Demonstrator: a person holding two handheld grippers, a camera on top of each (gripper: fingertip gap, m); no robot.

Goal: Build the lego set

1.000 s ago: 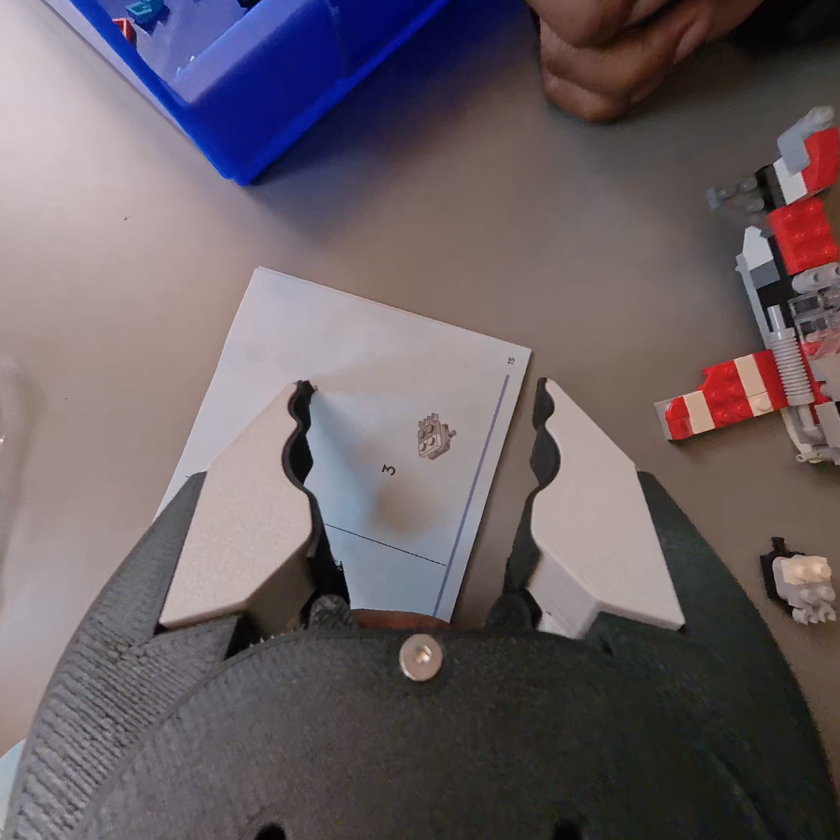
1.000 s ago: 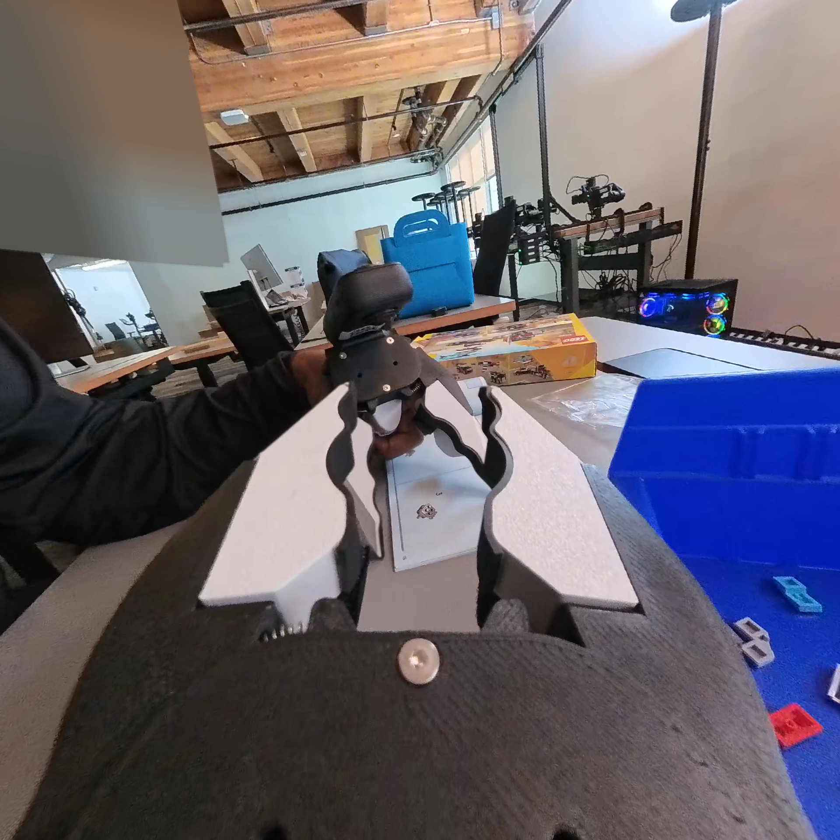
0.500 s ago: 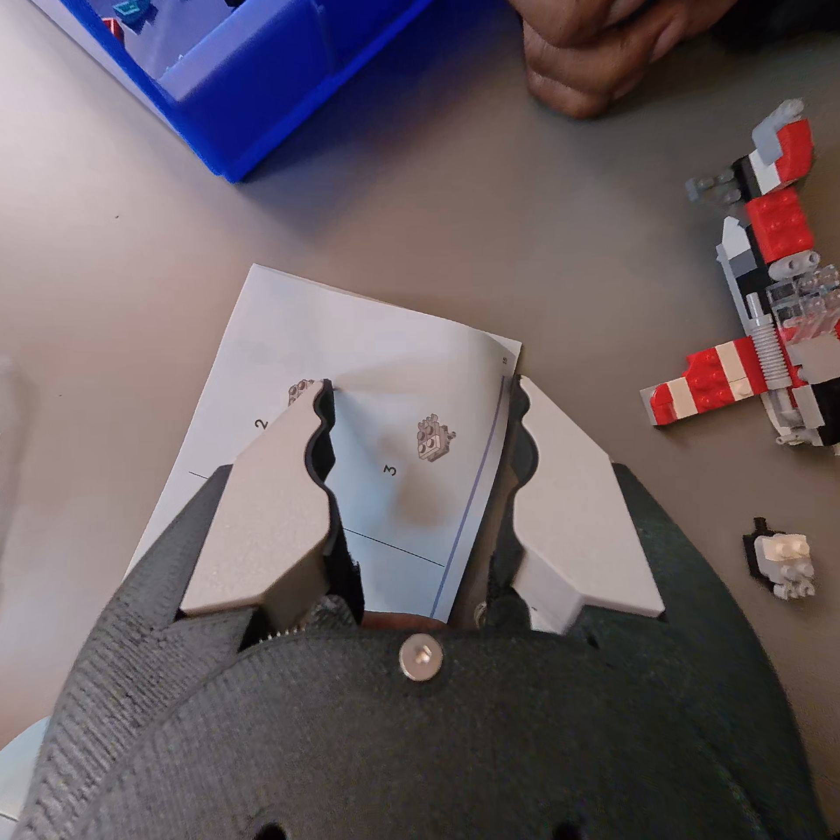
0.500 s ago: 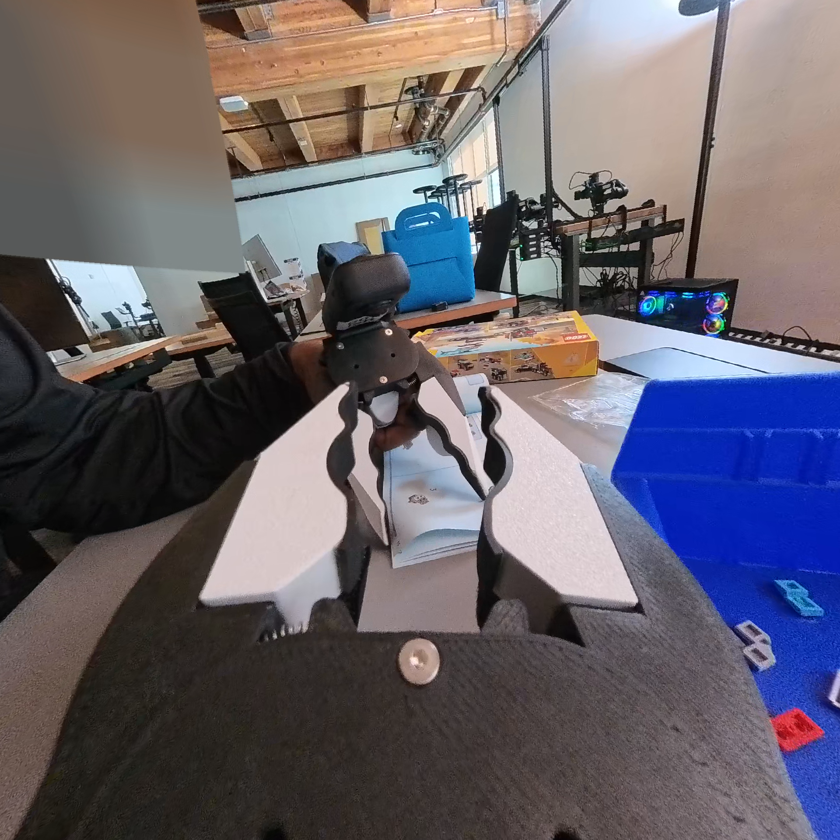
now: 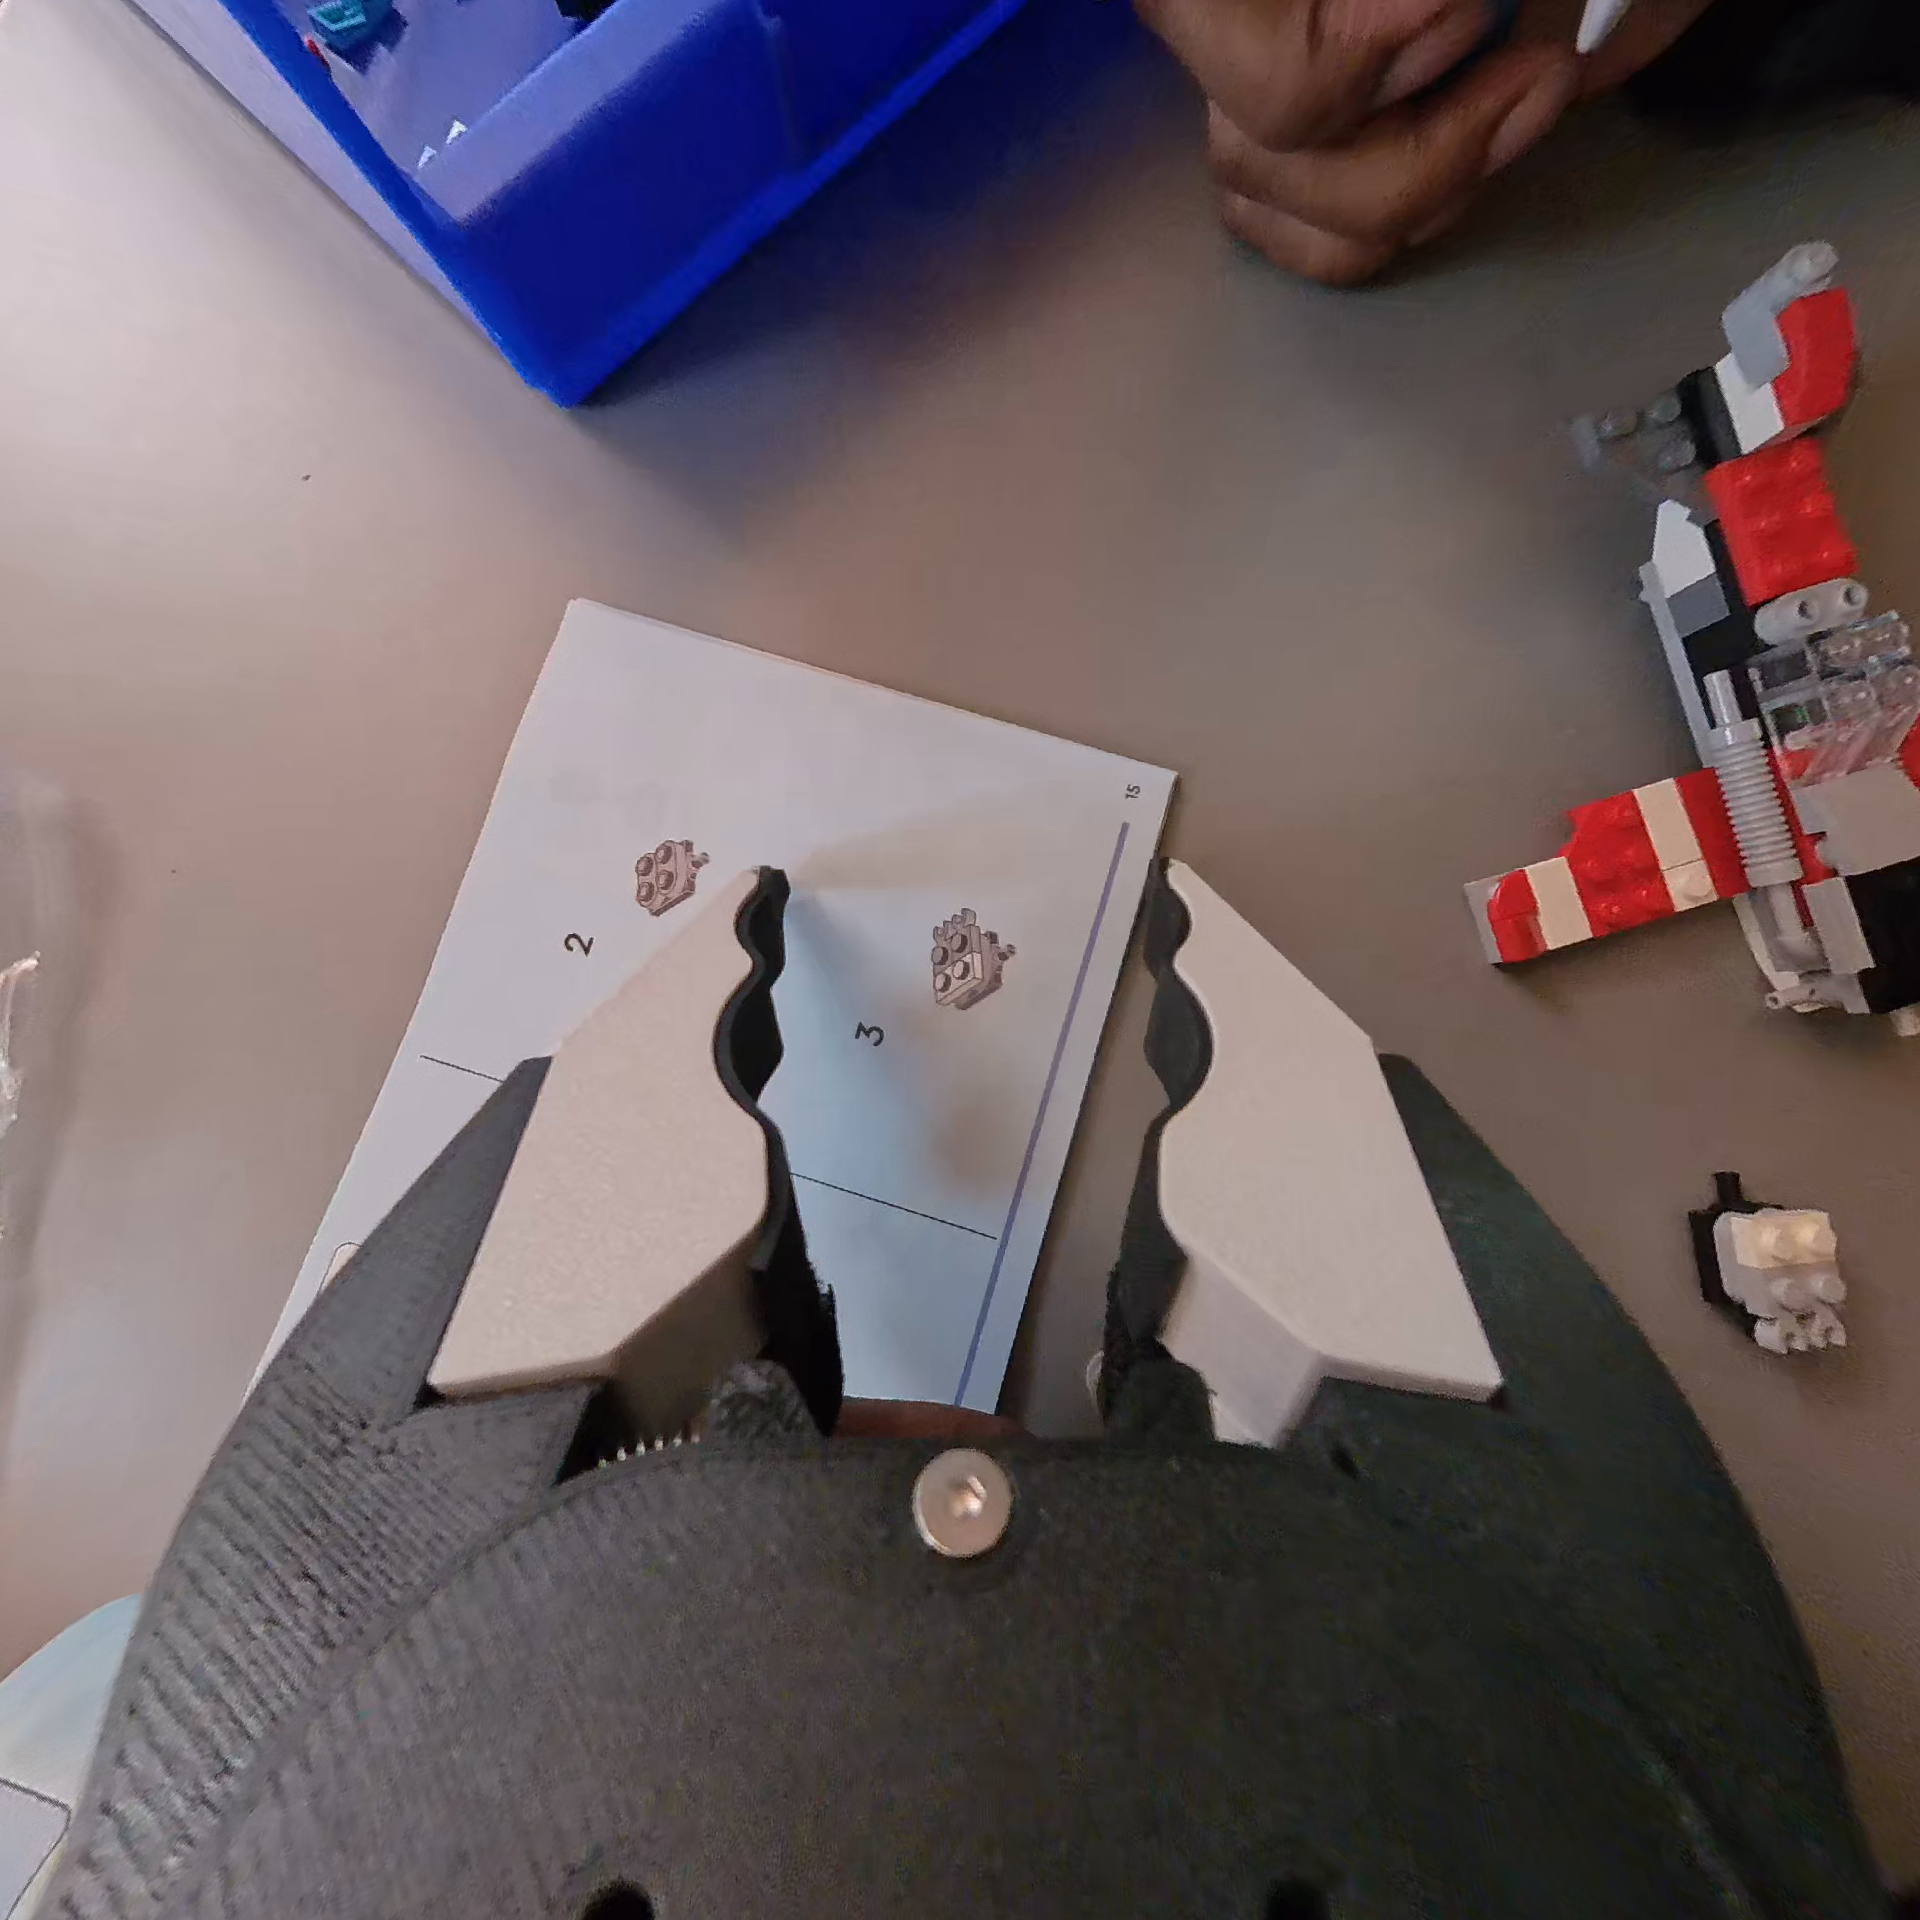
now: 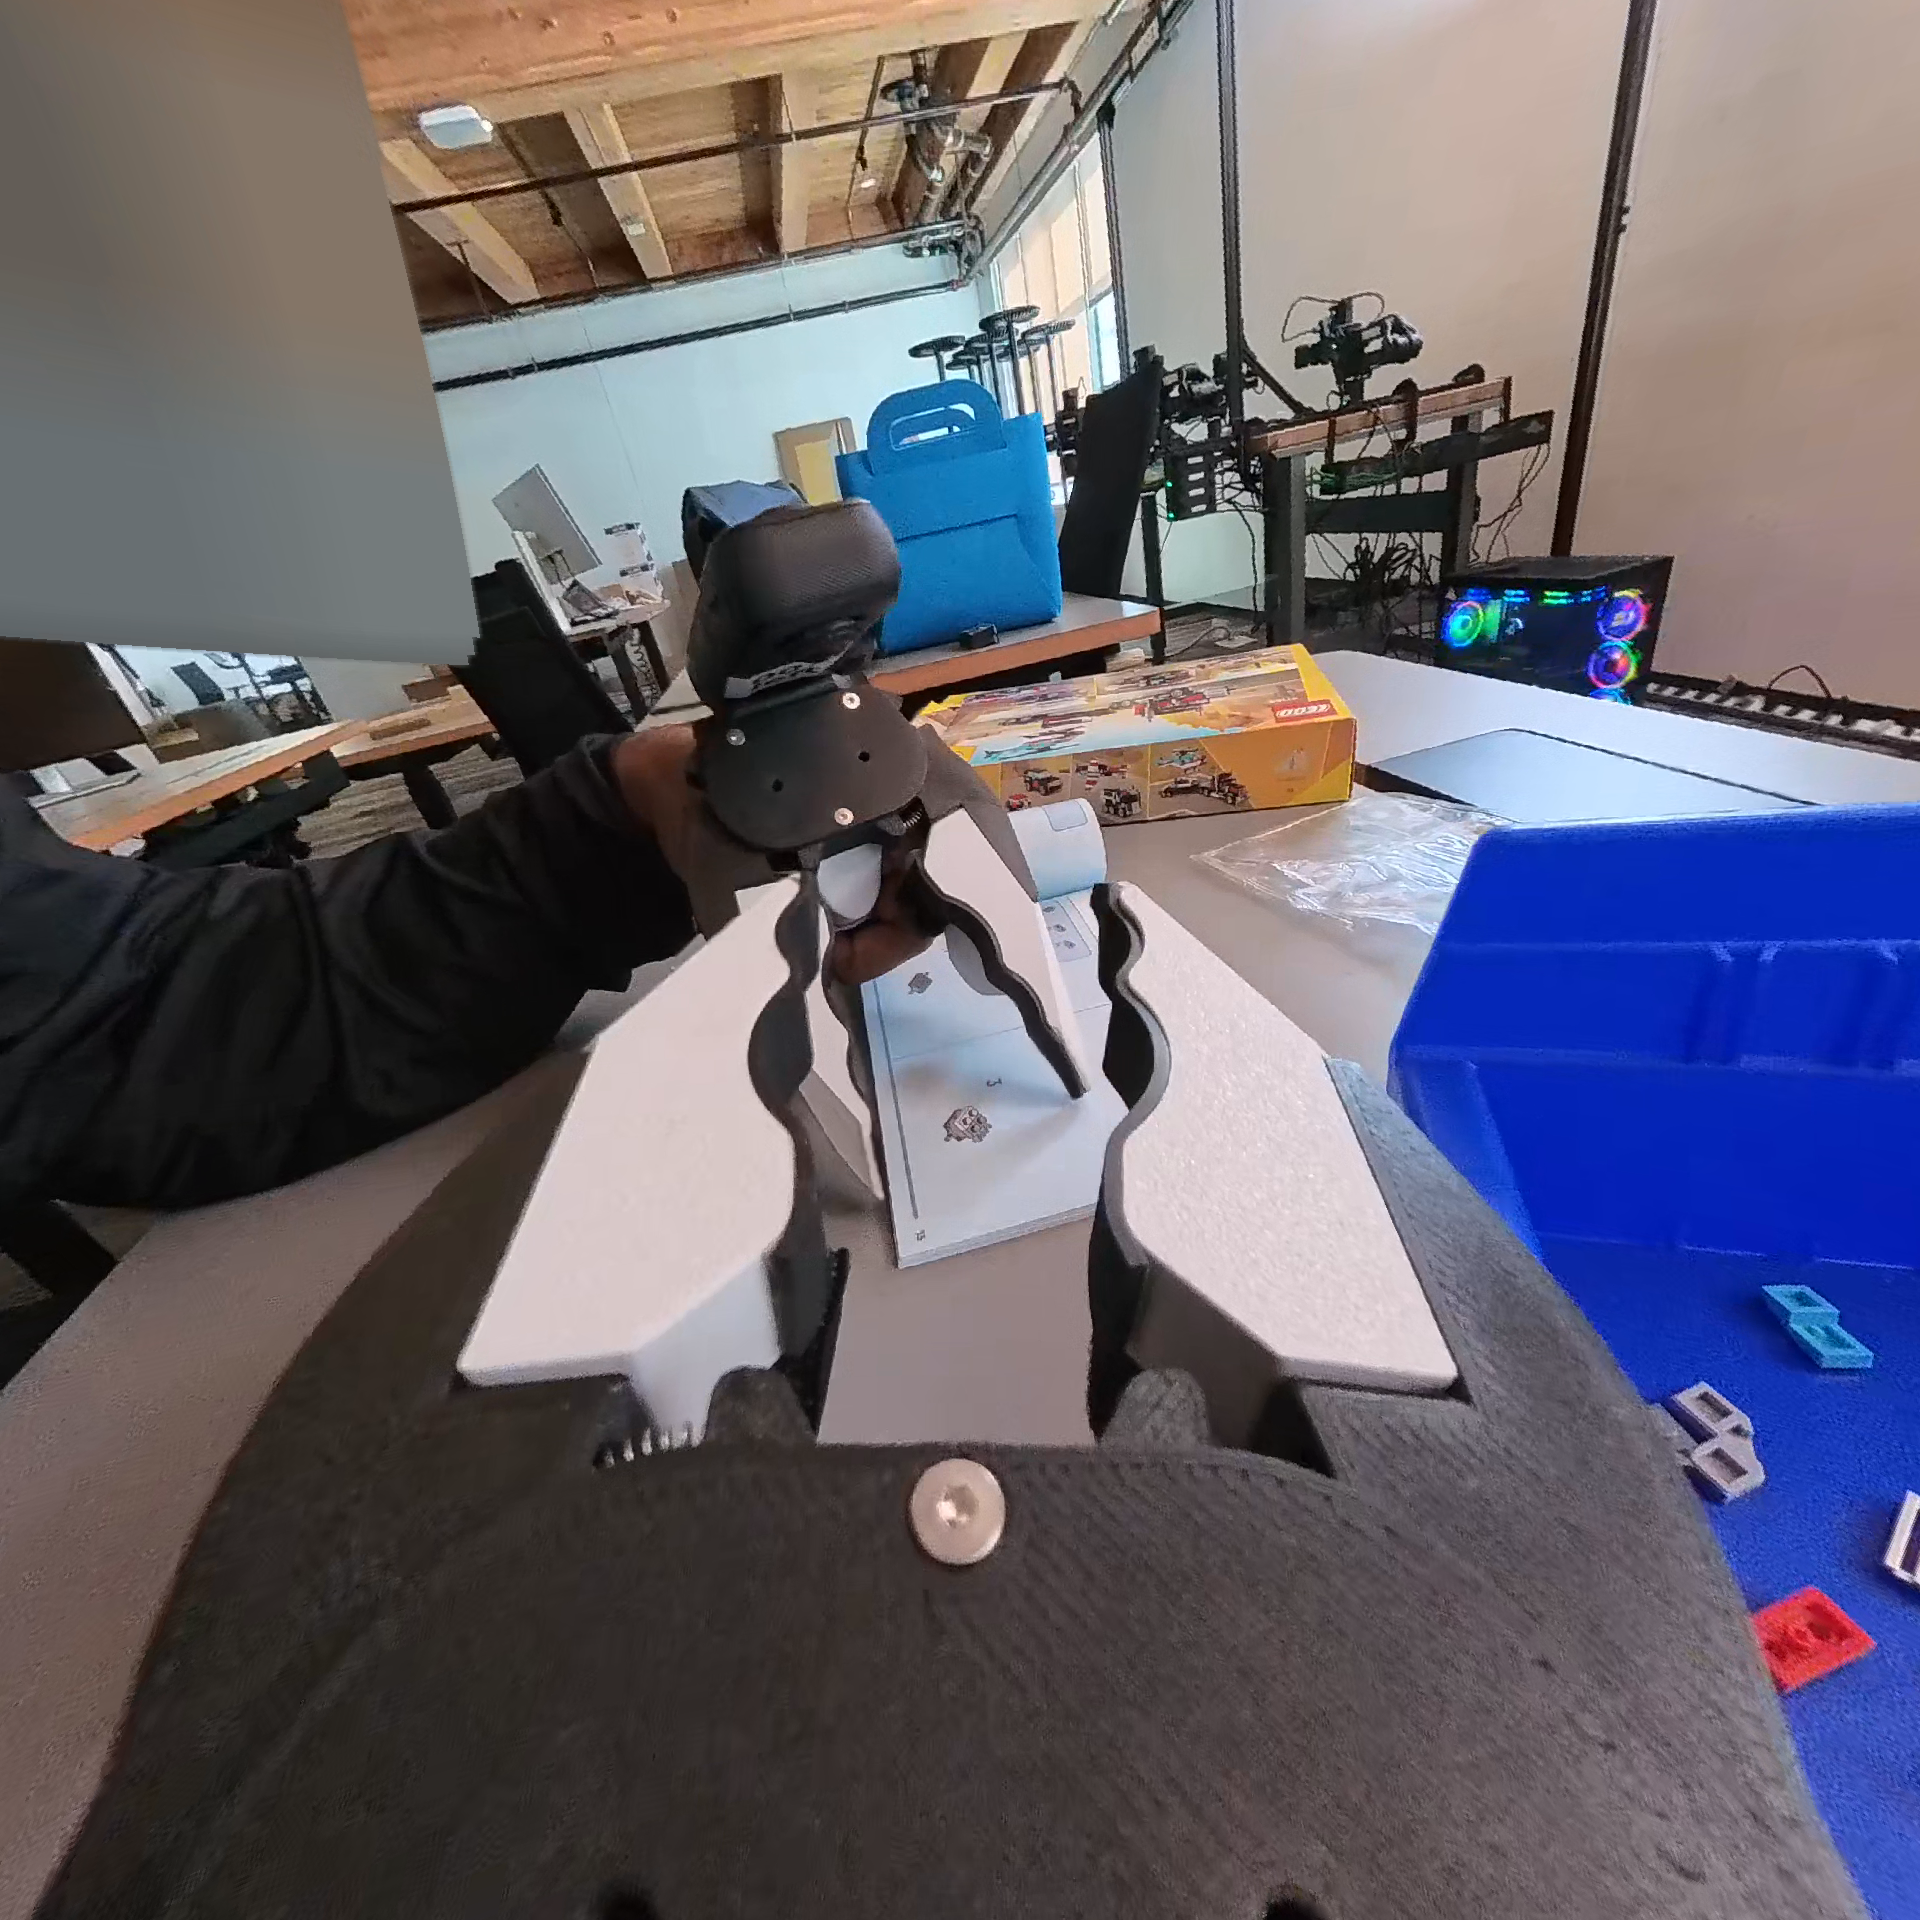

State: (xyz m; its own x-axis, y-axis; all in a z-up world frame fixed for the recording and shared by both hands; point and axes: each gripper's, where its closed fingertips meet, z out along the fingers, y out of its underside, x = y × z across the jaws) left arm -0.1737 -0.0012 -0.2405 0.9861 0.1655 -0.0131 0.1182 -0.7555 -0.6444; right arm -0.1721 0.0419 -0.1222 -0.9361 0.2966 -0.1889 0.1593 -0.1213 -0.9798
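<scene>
My left gripper (image 5: pixel 964 873) is open and empty, low over the pale blue instruction booklet (image 5: pixel 862 769). Its left finger (image 5: pixel 644 1122) lies over the page and its right finger (image 5: pixel 1278 1122) stands at the page's right edge. The half-built red, white and grey Lego plane (image 5: pixel 1766 727) lies to the right, with a small white and black sub-assembly (image 5: pixel 1766 1278) below it. My right gripper (image 6: pixel 951 896) is open and empty, and faces the left gripper (image 6: pixel 810 758) across the booklet (image 6: pixel 997 1174).
A blue parts bin (image 5: pixel 623 187) sits beyond the booklet; in the right wrist view the bin (image 6: pixel 1662 1091) holds loose light blue (image 6: pixel 1818 1325), grey (image 6: pixel 1714 1439) and red (image 6: pixel 1808 1647) bricks. A hand (image 5: pixel 1382 125) rests nearby. A yellow Lego box (image 6: pixel 1143 738) and a clear bag (image 6: pixel 1351 862) lie farther back. Some 12 cm of space lies between my two pairs of fingers.
The page's right edge curled up half a second ago and now lies flat again. My left gripper narrowed a little and shifted right over the page. My right gripper has stayed open.
</scene>
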